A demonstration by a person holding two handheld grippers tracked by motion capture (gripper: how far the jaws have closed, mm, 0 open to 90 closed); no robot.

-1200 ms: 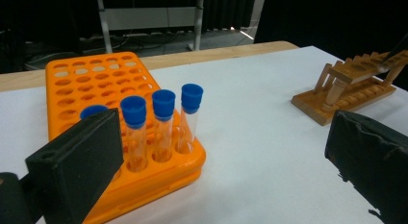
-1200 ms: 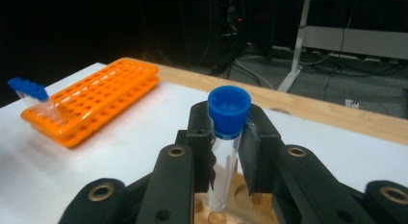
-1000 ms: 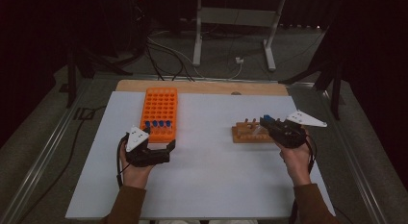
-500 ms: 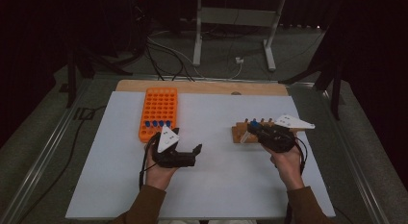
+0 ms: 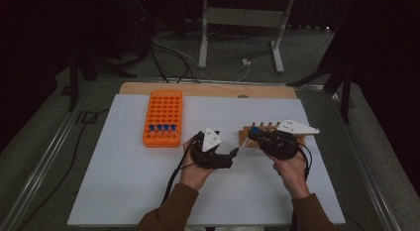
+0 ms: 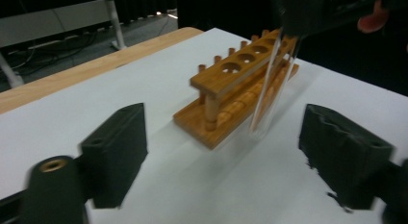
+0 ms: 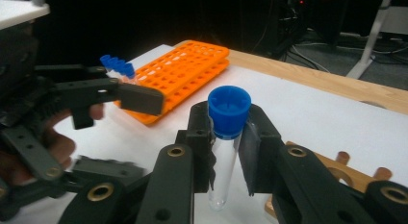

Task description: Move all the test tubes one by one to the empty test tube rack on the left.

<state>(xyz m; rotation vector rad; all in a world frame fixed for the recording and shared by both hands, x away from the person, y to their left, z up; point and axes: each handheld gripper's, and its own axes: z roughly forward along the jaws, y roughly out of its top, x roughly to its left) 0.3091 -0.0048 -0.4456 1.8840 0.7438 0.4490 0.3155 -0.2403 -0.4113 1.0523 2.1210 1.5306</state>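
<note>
My right gripper (image 7: 226, 147) is shut on a clear test tube (image 7: 226, 137) just below its blue cap, and the tube hangs upright. From above, the tube's blue cap (image 5: 255, 130) sits in the right gripper (image 5: 253, 135) over the left end of a wooden tube rack (image 5: 244, 138). My left gripper (image 5: 234, 152) points at that rack from the left, its jaws apart and just now closing, with nothing pressed between them. In the left gripper view the tube (image 6: 269, 94) hangs just ahead of the gap of the left gripper (image 6: 226, 156), in front of the wooden rack (image 6: 231, 84) with its empty holes.
An orange tube rack (image 5: 163, 112) lies at the back left of the white board (image 5: 124, 191), with several blue-capped tubes (image 5: 163, 127) in its front row. A wooden strip (image 5: 208, 88) edges the far side. Cables and a metal stand lie on the floor beyond.
My left gripper has swung right, from beside the orange rack to the wooden rack, and its jaws have narrowed. The right gripper with the tube has drifted slightly left.
</note>
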